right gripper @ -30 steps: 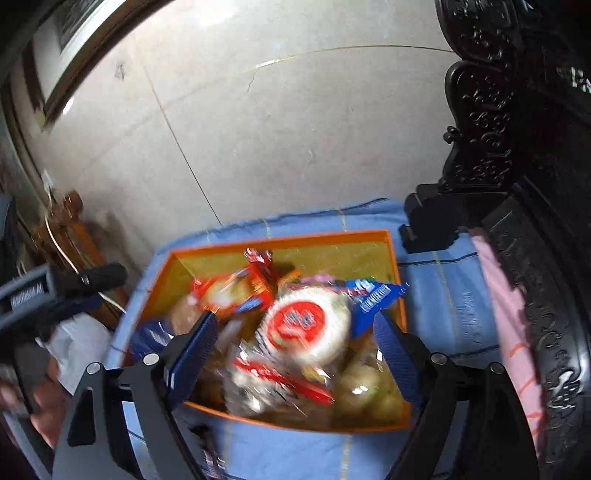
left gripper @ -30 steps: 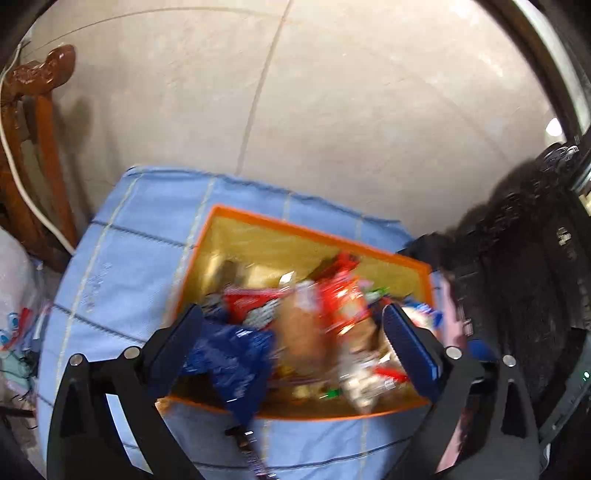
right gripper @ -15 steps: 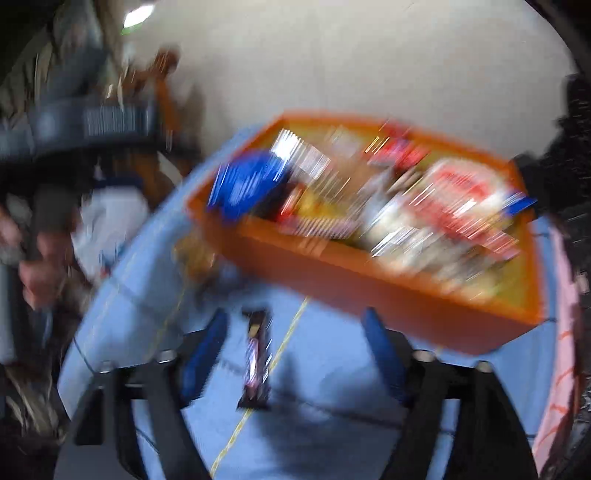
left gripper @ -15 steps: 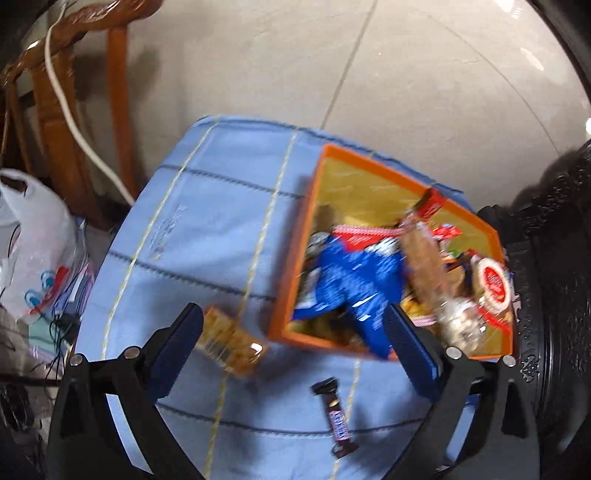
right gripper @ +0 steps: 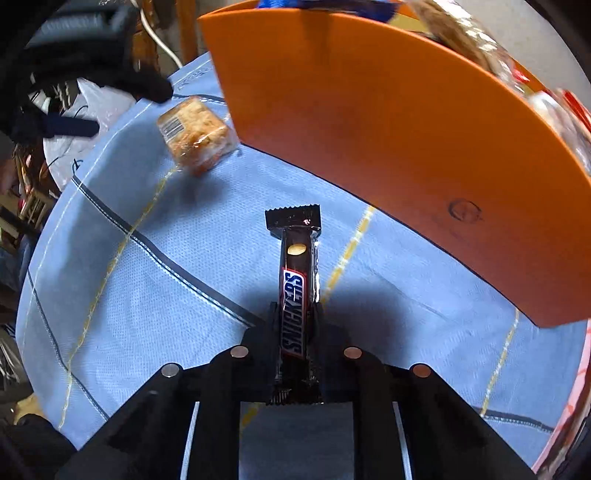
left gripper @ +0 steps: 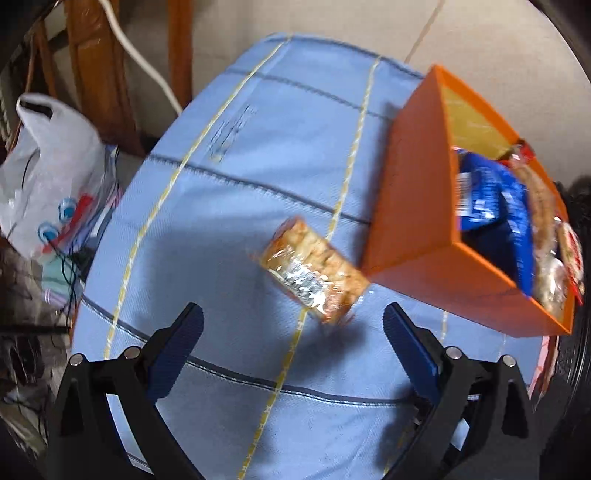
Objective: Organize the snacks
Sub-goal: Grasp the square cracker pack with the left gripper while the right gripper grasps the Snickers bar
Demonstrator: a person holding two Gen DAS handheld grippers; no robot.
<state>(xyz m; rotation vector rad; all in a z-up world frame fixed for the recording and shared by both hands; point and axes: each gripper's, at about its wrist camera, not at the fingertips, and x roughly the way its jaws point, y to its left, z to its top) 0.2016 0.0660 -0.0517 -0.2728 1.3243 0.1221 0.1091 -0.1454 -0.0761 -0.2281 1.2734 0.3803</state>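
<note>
A brown Snickers bar (right gripper: 295, 291) lies lengthwise on the blue cloth (right gripper: 147, 280), and my right gripper (right gripper: 295, 314) is shut on it, one finger against each long side. The orange snack box (right gripper: 369, 122) stands just beyond the bar. A clear-wrapped rice cracker pack (left gripper: 314, 275) rests on the cloth by the box's near-left corner (left gripper: 410, 221); the same pack (right gripper: 195, 136) shows at upper left in the right wrist view. My left gripper (left gripper: 293, 336) hovers open just short of that pack, nothing between its blue fingers (left gripper: 177, 347). The box holds a blue packet (left gripper: 491, 199) and several other snacks.
A white plastic bag (left gripper: 55, 166) hangs off the cloth's left edge beside a wooden chair (left gripper: 96, 66) and a white cable (left gripper: 147, 66). Dark carved furniture borders the right side. Tiled floor (left gripper: 332, 22) lies beyond the cloth. Bare cloth spreads left of the pack.
Both grippers dropped from above the box to the cloth in front of it. The right jaws closed onto the Snickers bar. The cracker pack now sits just ahead of the open left jaws.
</note>
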